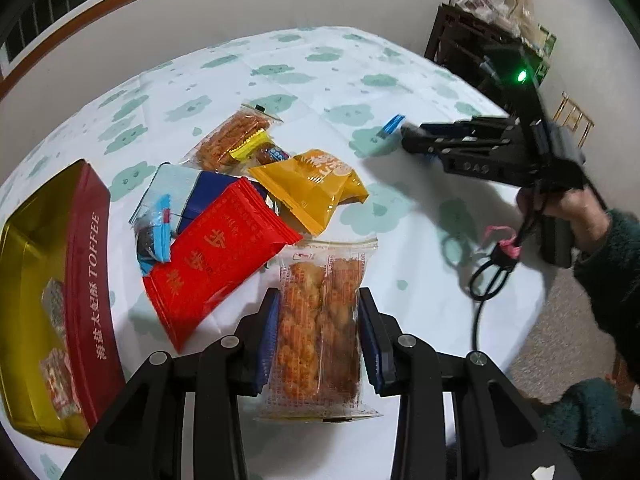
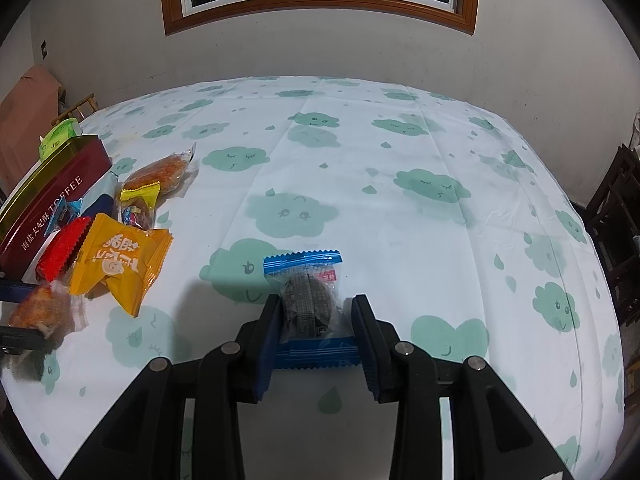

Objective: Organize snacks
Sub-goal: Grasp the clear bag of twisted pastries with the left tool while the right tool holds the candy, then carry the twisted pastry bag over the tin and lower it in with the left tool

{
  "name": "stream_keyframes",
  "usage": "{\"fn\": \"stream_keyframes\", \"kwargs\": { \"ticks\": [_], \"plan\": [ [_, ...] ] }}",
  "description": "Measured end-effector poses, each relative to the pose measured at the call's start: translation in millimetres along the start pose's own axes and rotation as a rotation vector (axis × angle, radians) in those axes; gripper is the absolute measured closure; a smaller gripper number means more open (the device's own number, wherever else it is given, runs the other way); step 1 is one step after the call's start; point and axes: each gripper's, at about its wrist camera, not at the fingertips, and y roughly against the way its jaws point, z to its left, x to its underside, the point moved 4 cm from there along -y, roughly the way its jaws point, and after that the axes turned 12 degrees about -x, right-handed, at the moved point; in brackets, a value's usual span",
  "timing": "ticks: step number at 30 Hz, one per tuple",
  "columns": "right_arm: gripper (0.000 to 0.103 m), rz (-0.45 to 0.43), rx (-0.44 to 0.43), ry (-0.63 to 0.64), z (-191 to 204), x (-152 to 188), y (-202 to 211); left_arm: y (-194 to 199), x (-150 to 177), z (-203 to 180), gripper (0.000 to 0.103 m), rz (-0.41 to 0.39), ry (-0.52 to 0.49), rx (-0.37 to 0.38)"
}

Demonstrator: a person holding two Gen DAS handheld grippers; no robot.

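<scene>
the left gripper [image 1: 319, 334] has its jaws drawn in on a clear packet of fried twist snack [image 1: 320, 320], the pads pressing both long sides, and the packet seems lifted just off the tablecloth [image 1: 320, 68], right of the red toffee tin [image 1: 86, 280]. to finish this step well, it is probably best to carry the packet across the red packet [image 1: 212, 256] without dragging it, bring it over the tin's gold inside and lower it flat beside the wrapped pieces already lying there before letting go; a firm squeeze could crumble the brittle twist, so a light hold is wiser. the right gripper [image 2: 316, 334] has its jaws narrowed around a small blue-edged packet with a dark sweet [image 2: 308, 304], well to the right of the tin; the pads look to touch the wrapper's edges. it too likely goes to the tin afterwards. the twist packet is see-through with red print, the golden-brown braided piece filling it, seams crimped at both ends. the other snacks, a yellow packet [image 1: 316, 188], a blue and white packet [image 1: 188, 196] and another orange twist packet [image 1: 230, 140], lie in a loose heap just right of the tin.
</scene>
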Motion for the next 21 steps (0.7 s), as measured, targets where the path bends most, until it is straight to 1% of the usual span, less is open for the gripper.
{"fn": "stream_keyframes", "kwargs": {
  "ticks": [1, 7, 12, 15, 17, 19, 21],
  "plan": [
    [0.066, 0.0, 0.001, 0.001, 0.1, 0.0, -0.1, 4.0, 0.1, 1.3, 0.07, -0.004, 0.006, 0.007],
    [0.066, 0.001, 0.003, 0.003, 0.5, -0.1, -0.4, 30.5, -0.7, 13.0, 0.07, -0.056, 0.04, -0.012],
    [0.066, 0.001, 0.004, 0.005, 0.4, -0.1, -0.4, 48.4, -3.2, 39.4, 0.07, -0.091, 0.09, -0.069],
    [0.066, 0.001, 0.005, 0.005, 0.7, -0.1, -0.4, 52.4, -3.7, 63.7, 0.07, -0.094, 0.143, -0.122],
    [0.066, 0.001, 0.006, 0.006, 1.1, -0.1, -0.4, 53.0, -1.7, 83.0, 0.07, -0.082, 0.186, -0.178],
    [0.066, 0.001, 0.008, 0.007, 1.3, -0.3, -0.5, 50.0, 1.8, 105.1, 0.07, -0.056, 0.231, -0.245],
    [0.066, 0.001, 0.008, 0.008, 0.9, -0.4, -0.6, 45.2, 7.0, 123.1, 0.07, -0.02, 0.274, -0.296]
  ]
}}
